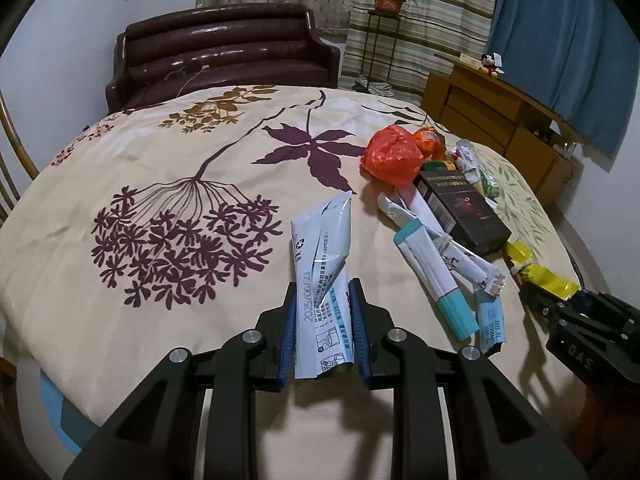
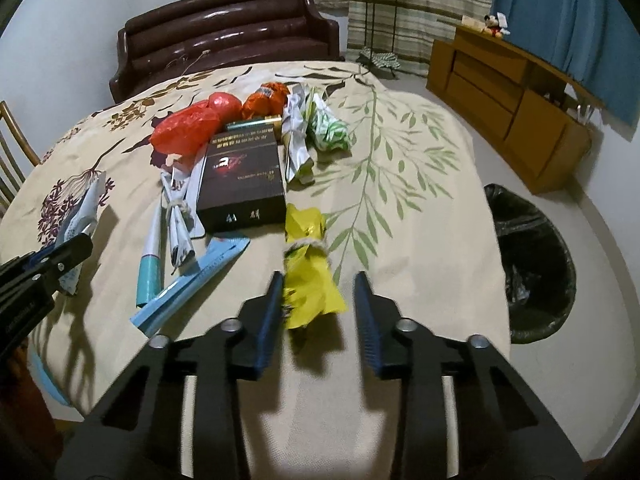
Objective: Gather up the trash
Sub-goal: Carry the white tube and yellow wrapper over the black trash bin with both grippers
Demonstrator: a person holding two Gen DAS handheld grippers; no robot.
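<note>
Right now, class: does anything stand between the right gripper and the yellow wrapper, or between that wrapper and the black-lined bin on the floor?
Nothing visible does. The yellow wrapper lies between the right gripper's open jaws, and only bare tablecloth separates it from the bin.

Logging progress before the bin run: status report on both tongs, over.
Left tongs shut on white sachet. Right tongs open astride yellow wrapper, not clamped. Lined bin on floor beside table.
</note>
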